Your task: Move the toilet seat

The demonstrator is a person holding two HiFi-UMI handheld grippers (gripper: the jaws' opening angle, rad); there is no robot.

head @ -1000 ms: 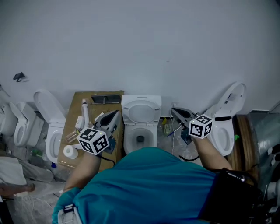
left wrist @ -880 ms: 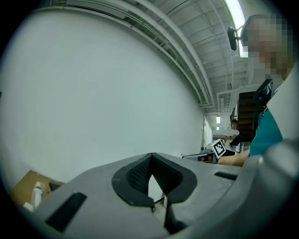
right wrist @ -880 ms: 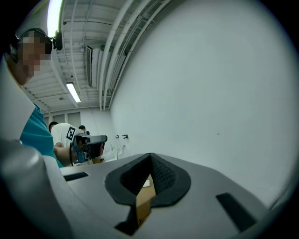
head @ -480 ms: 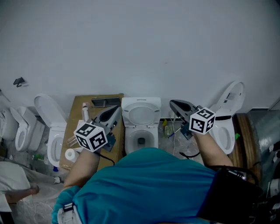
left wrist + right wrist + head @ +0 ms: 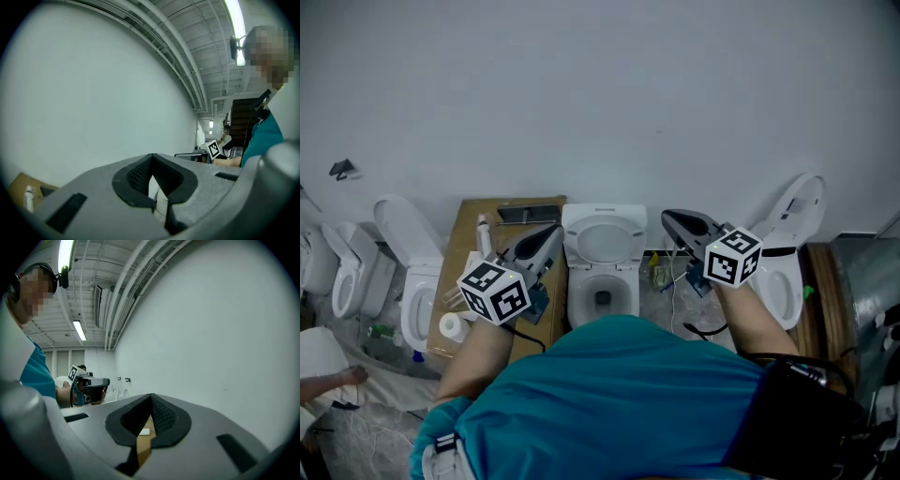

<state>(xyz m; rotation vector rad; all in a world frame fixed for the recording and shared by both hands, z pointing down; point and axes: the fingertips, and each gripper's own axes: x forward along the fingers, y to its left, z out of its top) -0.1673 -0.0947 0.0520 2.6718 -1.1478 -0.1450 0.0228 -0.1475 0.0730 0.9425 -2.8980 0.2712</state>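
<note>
The white toilet [image 5: 601, 305] stands in the middle against the wall, its bowl uncovered. Its seat [image 5: 603, 240] looks raised against the tank. My left gripper [image 5: 549, 234] hovers just left of the seat, jaws shut and empty, pointing at the wall. My right gripper [image 5: 668, 218] hangs to the right of the tank, also shut on nothing. In the left gripper view the closed tips of the left gripper [image 5: 151, 156] face the bare wall, with the right gripper's marker cube [image 5: 214, 149] beyond. The right gripper view shows the right gripper's tips [image 5: 151, 396] meeting and the left gripper [image 5: 92, 385] off to the left.
A wooden board [image 5: 466, 231] with tools and a paper roll [image 5: 448, 325] lies left of the toilet. More toilets stand at the left [image 5: 409, 281] and right [image 5: 785, 272]. Cables and bottles [image 5: 673, 279] litter the floor between. A person's hand [image 5: 349, 376] shows at the far left.
Both grippers have risen a little toward the wall, staying shut. The person at the lower left has shifted.
</note>
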